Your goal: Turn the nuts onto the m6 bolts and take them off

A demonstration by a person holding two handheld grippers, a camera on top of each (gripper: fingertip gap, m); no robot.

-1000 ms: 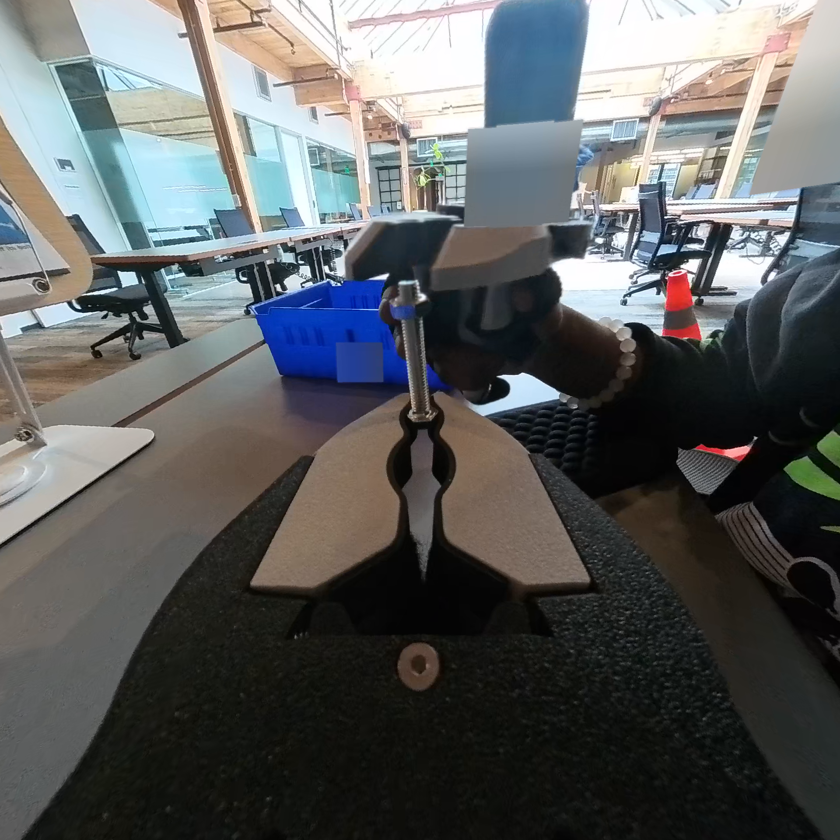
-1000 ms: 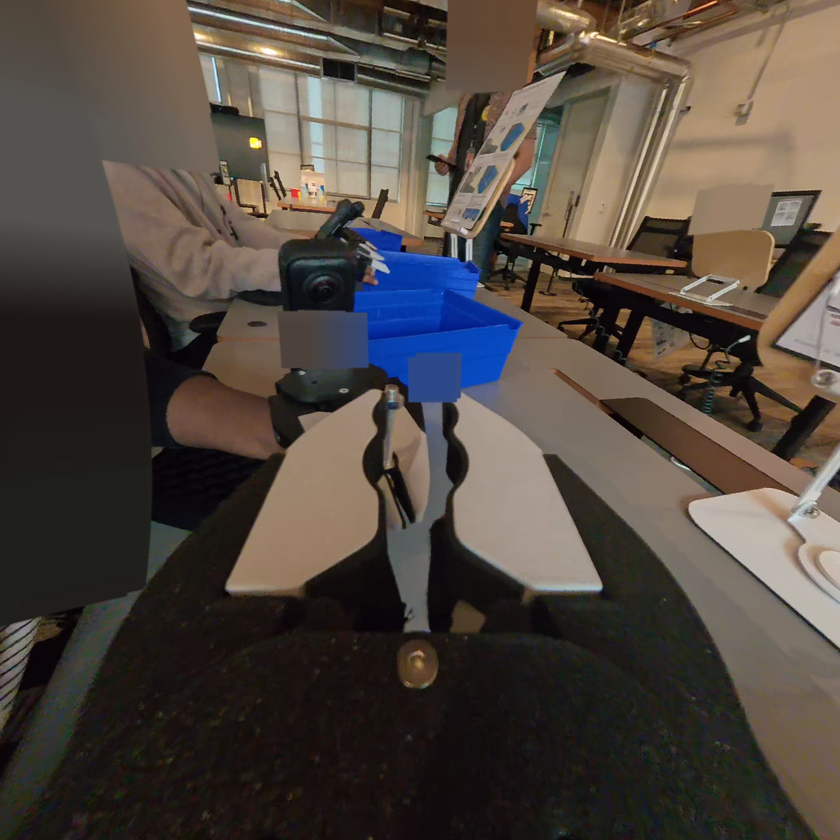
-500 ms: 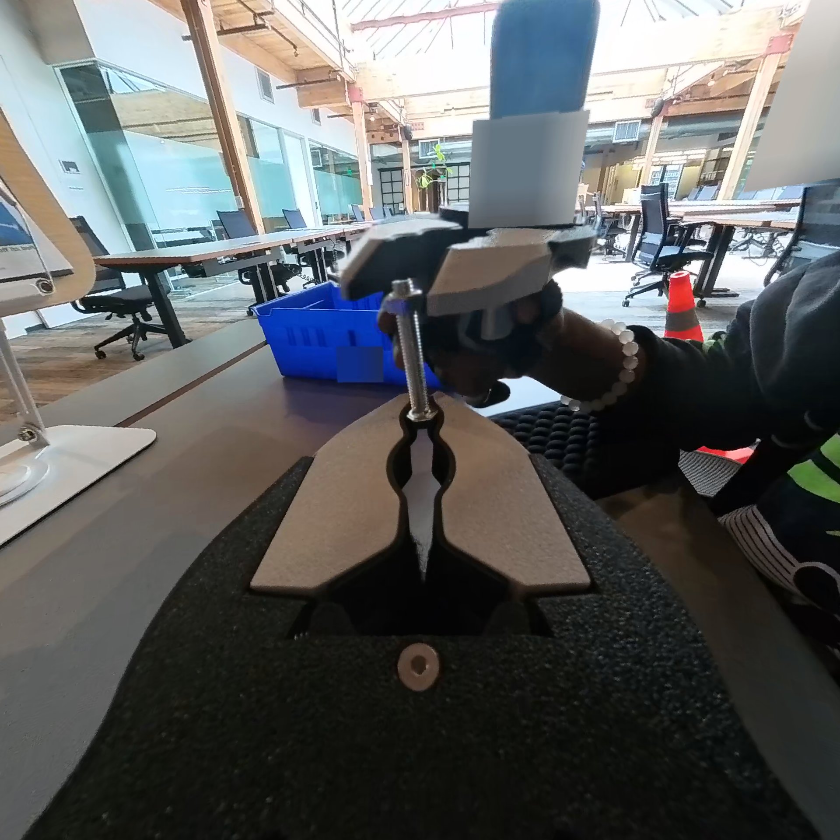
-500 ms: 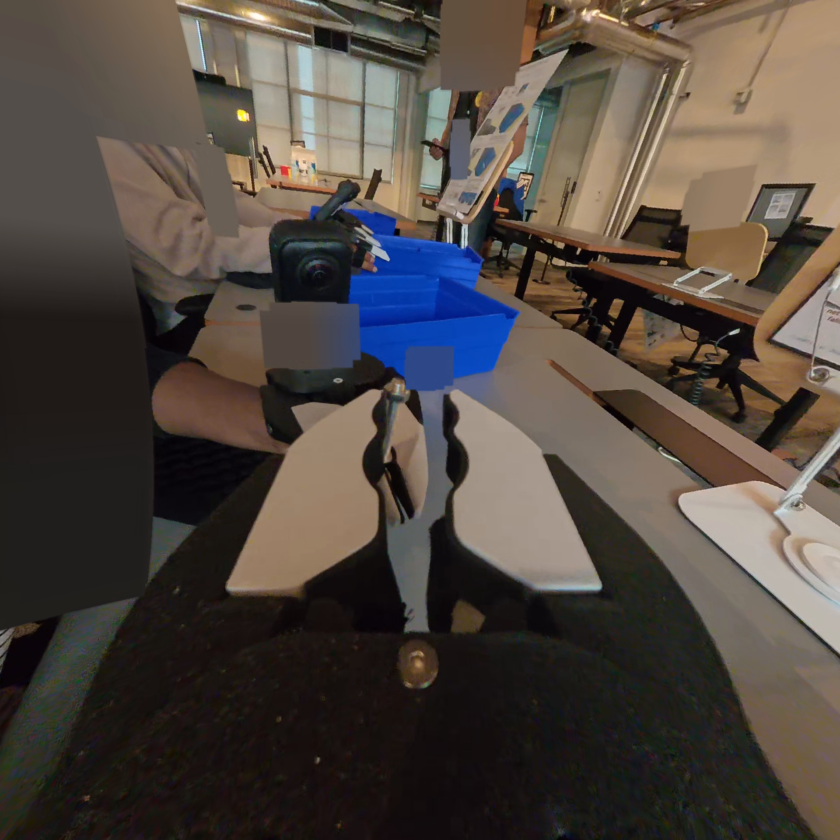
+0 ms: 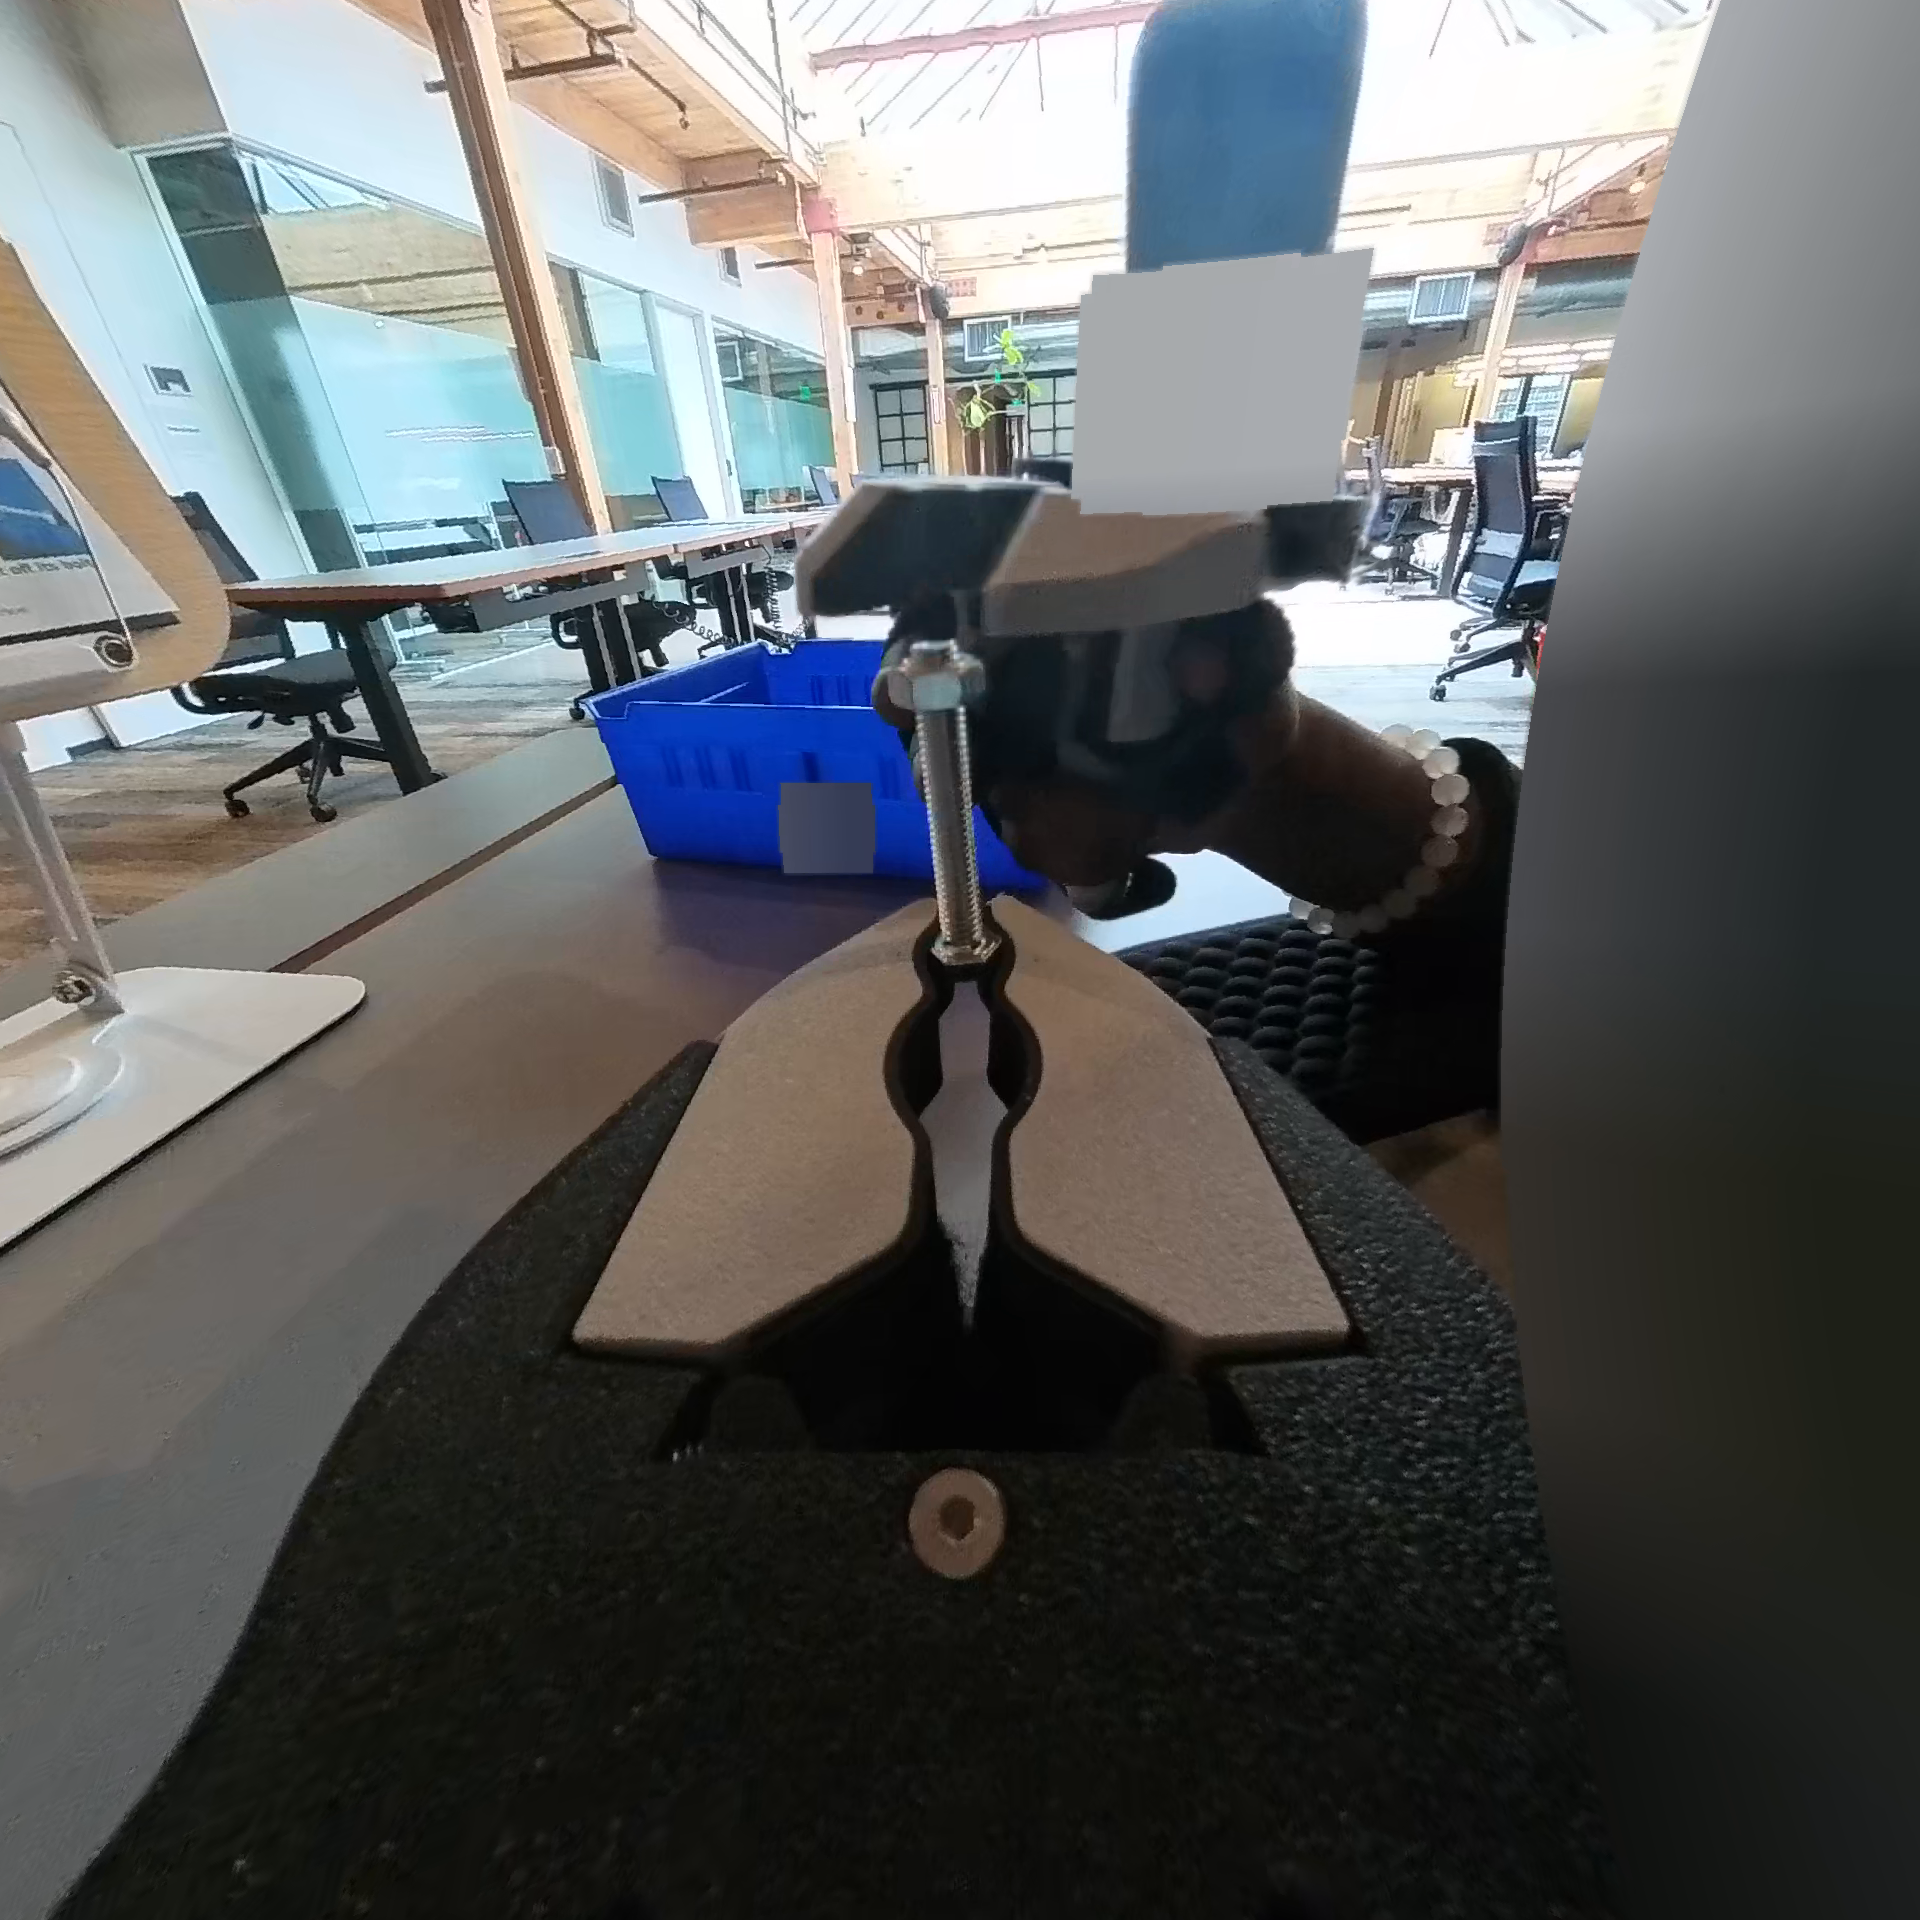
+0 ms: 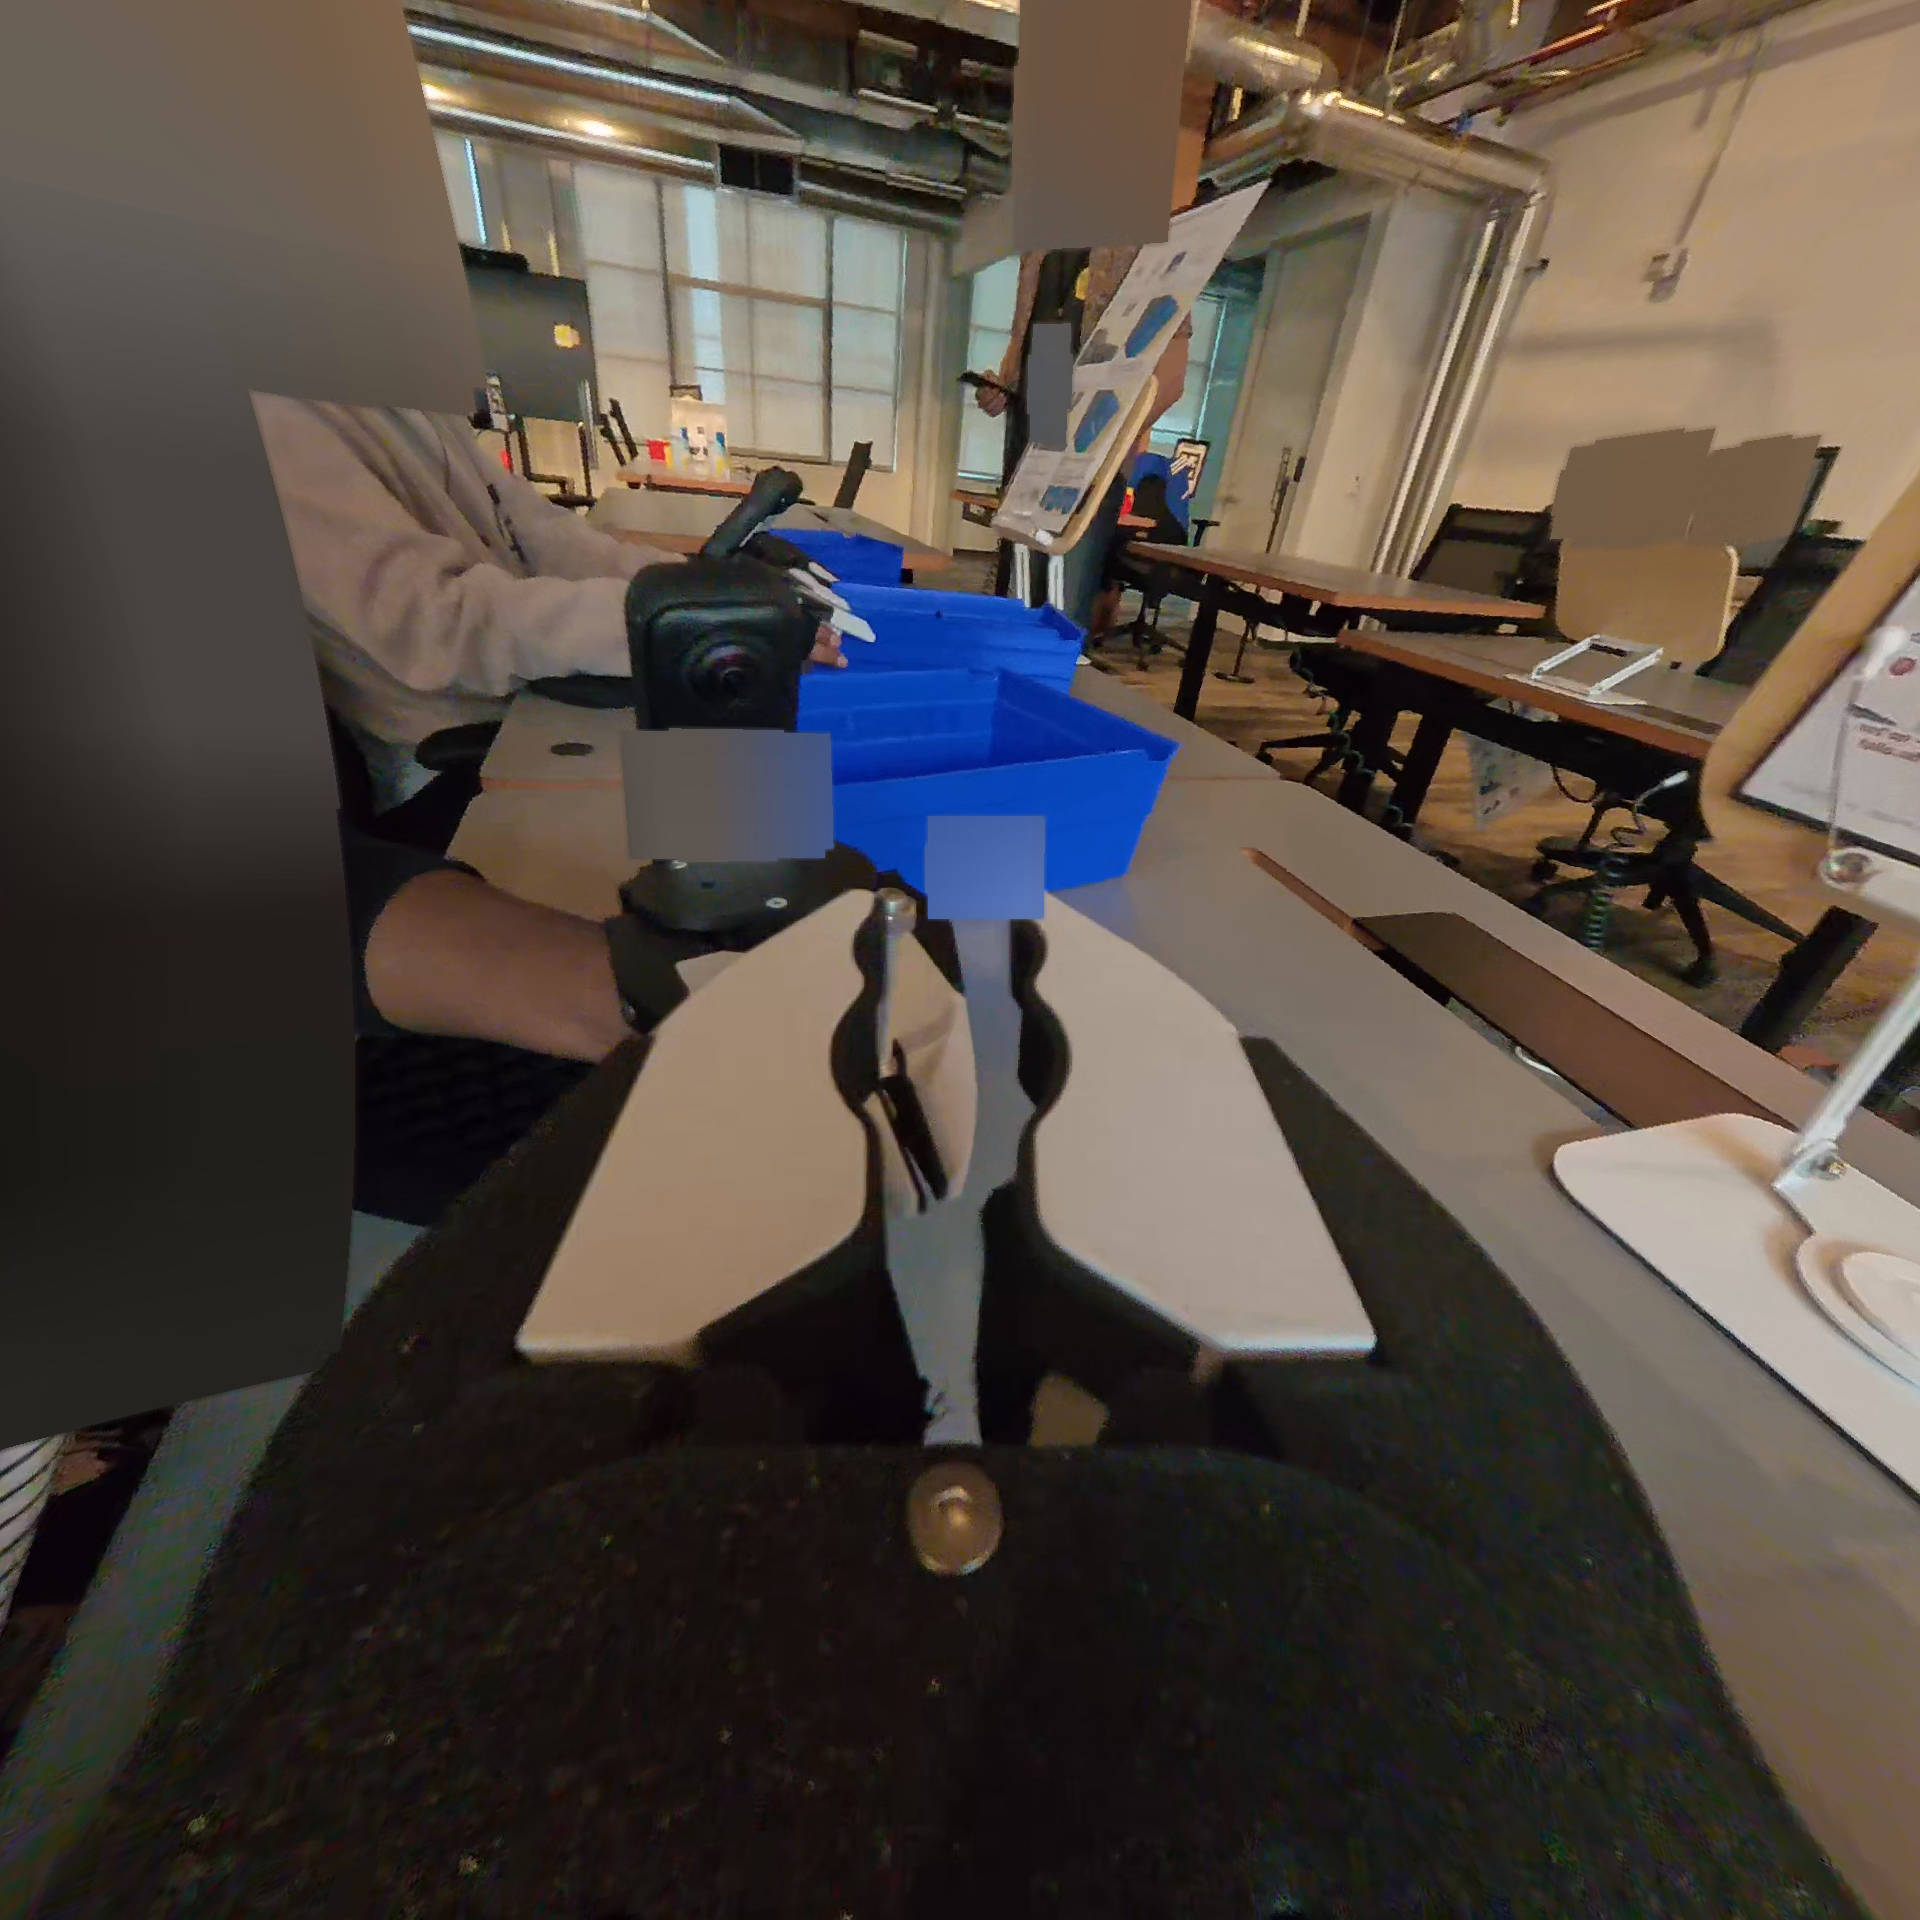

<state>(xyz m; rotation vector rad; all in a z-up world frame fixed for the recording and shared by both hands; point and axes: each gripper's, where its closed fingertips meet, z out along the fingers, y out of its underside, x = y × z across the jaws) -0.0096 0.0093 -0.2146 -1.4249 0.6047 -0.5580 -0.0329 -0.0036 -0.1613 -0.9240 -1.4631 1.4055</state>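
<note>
Item: m6 bolt [image 5: 954,821], standing upright above the desk [image 5: 436,997] | left gripper [image 5: 961,951] jaws pinching its lower end | nut [image 5: 938,681] sitting near the top | right gripper [image 6: 956,940] jaws standing apart, gripping nothing we are seeing | progress: we are judging the nut nearly off; removal remaining.

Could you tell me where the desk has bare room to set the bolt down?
Free: the dark desktop between the white stand base and the blue bin; also the grey strip between that bin and the other stand base. Crowded: around the left tongs, bolt, right tongs and black mat.
</note>
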